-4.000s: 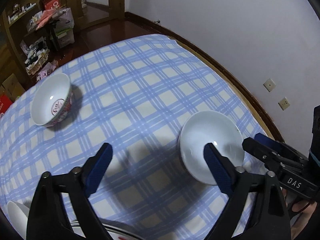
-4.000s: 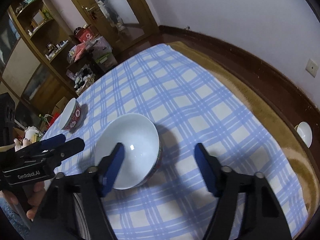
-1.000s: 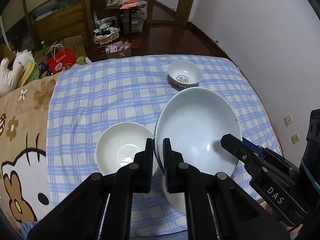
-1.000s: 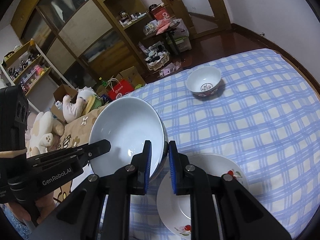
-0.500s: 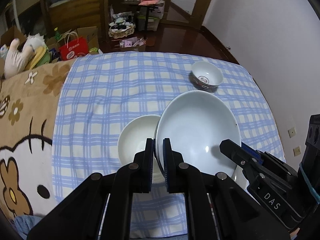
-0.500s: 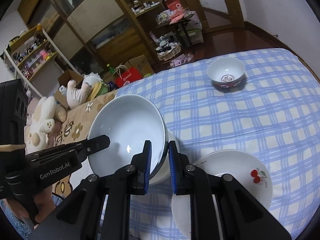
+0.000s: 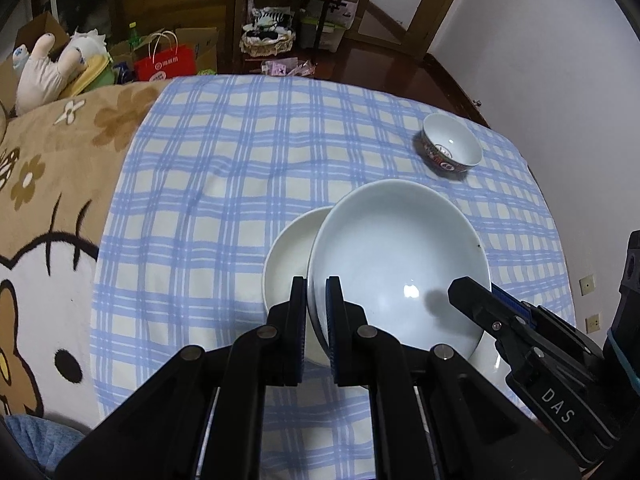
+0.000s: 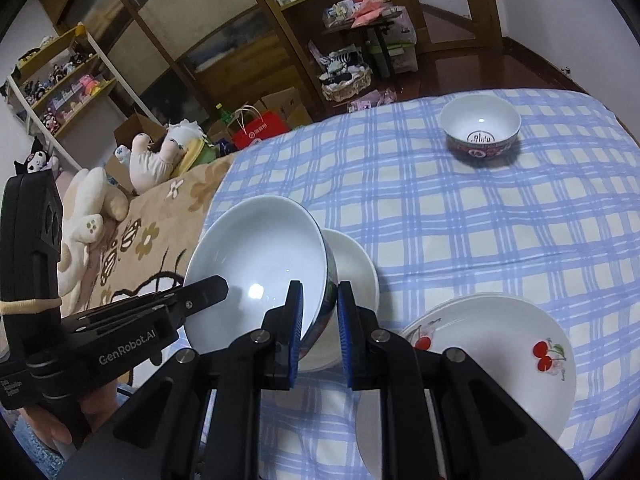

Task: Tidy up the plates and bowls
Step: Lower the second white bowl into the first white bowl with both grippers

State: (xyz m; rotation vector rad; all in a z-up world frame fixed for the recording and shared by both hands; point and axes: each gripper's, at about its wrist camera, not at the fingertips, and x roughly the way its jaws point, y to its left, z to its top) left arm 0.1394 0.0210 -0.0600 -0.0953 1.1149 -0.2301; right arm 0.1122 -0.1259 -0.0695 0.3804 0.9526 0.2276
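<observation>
My left gripper (image 7: pixel 317 304) is shut on the near rim of a large white bowl (image 7: pixel 396 256) and holds it above the blue checked tablecloth (image 7: pixel 224 184). My right gripper (image 8: pixel 319 312) is shut on the same bowl's (image 8: pixel 256 264) other rim. A smaller plain white bowl (image 7: pixel 288 252) sits on the cloth just beneath and beyond it, also in the right wrist view (image 8: pixel 354 264). A small patterned bowl (image 7: pixel 450 148) stands far right, also in the right wrist view (image 8: pixel 480 128). Cherry-printed plates (image 8: pixel 500 344) lie stacked at the near right.
A brown cartoon blanket (image 7: pixel 44 184) covers the surface left of the cloth. Plush toys (image 8: pixel 152 160), a red bag (image 7: pixel 170 62) and shelving (image 8: pixel 72 92) lie beyond the edge. A white wall (image 7: pixel 540 60) is to the right.
Both grippers have carried the large white bowl leftward, so it now overlaps the plain white bowl. The patterned bowl has drifted further right in view.
</observation>
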